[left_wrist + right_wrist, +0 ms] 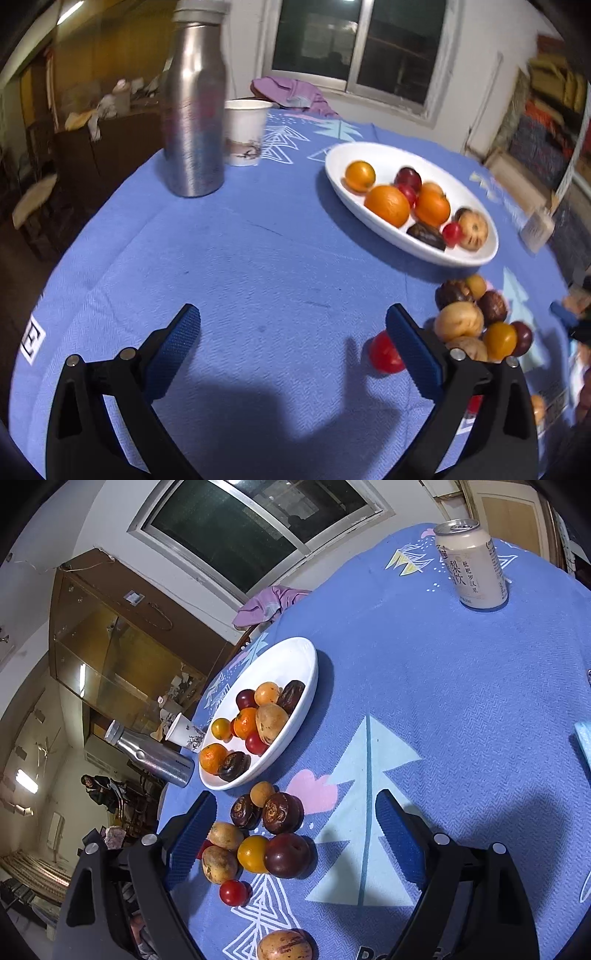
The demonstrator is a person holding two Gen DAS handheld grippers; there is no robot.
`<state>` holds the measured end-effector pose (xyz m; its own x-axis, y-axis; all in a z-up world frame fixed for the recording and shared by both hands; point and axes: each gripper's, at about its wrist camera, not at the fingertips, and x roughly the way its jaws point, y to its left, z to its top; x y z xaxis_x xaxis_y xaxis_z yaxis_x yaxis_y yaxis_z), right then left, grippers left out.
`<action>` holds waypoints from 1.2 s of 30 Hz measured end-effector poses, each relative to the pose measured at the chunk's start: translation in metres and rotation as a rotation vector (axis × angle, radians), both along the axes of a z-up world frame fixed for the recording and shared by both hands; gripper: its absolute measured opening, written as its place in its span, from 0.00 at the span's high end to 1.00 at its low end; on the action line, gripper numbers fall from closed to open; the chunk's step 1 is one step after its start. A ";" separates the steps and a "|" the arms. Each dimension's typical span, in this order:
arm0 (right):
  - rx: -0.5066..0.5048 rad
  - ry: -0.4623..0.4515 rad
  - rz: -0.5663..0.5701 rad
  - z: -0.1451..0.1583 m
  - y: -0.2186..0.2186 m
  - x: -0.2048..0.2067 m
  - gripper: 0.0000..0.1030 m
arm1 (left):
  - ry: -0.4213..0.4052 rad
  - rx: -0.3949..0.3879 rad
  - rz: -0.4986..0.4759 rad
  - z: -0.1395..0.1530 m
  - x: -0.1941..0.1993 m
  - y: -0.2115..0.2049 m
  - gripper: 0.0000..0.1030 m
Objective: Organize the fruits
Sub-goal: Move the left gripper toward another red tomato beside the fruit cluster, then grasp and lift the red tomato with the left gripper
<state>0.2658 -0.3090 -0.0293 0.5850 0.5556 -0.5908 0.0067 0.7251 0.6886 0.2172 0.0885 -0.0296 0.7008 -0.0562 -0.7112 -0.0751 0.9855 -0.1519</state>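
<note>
left claw [291, 347] apart, empty | right claw [295, 834] apart over loose fruit [258, 834], bound for bowl [306, 686]

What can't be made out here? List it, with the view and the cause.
- Red fruit, left wrist view: partly behind the left gripper finger.
- Red piece, right wrist view: mostly behind the right gripper finger.
- Bottom fruit, right wrist view: cut off by the frame edge.

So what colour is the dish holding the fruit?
Plain white dish, clearest in the left wrist view.
</note>
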 end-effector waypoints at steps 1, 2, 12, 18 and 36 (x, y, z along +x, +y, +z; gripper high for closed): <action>0.001 -0.001 0.001 0.000 0.000 0.000 0.14 | -0.004 -0.008 0.002 0.000 -0.003 0.003 0.04; -0.001 -0.003 0.002 0.001 0.000 0.000 0.14 | -0.003 0.001 -0.004 -0.001 -0.005 0.002 0.04; -0.005 0.004 -0.003 -0.001 0.001 0.001 0.14 | -0.039 0.157 -0.159 -0.006 -0.028 -0.041 0.04; -0.027 0.009 0.013 -0.002 0.005 0.001 0.14 | -0.002 0.134 -0.210 -0.013 -0.023 -0.046 0.30; -0.054 0.010 0.013 -0.004 0.012 0.003 0.14 | 0.043 0.149 -0.320 -0.021 -0.011 -0.076 0.44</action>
<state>0.2684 -0.2972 -0.0329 0.5719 0.5302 -0.6259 0.0038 0.7613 0.6484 0.2067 0.0129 -0.0511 0.6335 -0.1616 -0.7567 0.2382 0.9712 -0.0079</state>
